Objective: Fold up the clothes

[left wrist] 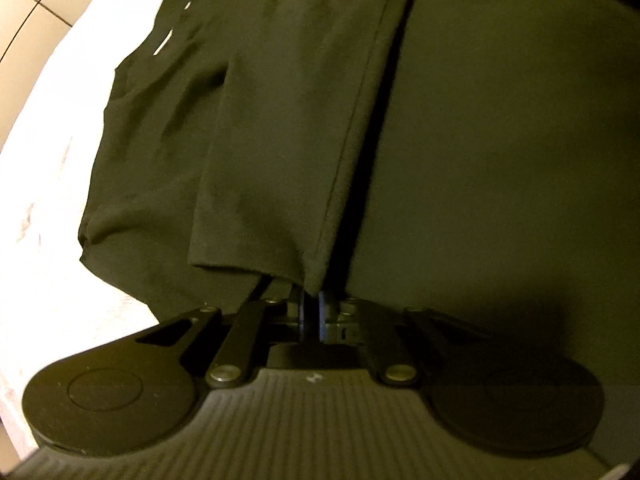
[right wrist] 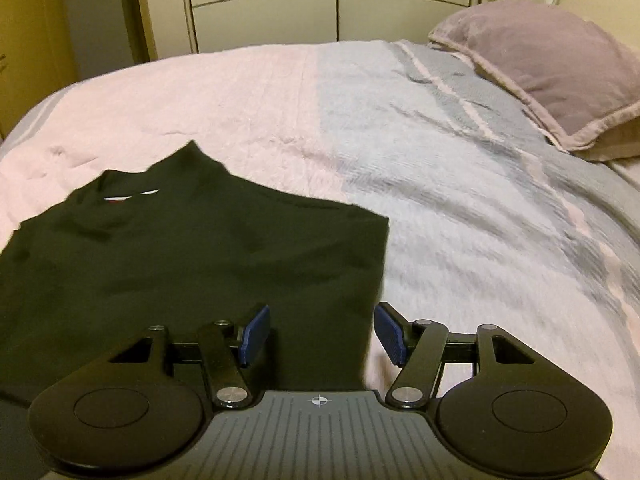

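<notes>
A: The bed (right wrist: pixel 360 120) is lying wide and mostly bare, a pillow (right wrist: pixel 552 76) sitting far off to the right.

B: The dark shirt (right wrist: pixel 192 264) is resting near its front edge. The left gripper (left wrist: pixel 311 312) is pinching a folded flap's hem, likely carrying it across; the right gripper (right wrist: pixel 322 334) is hovering spread wide over the shirt's right edge, holding nothing.
</notes>
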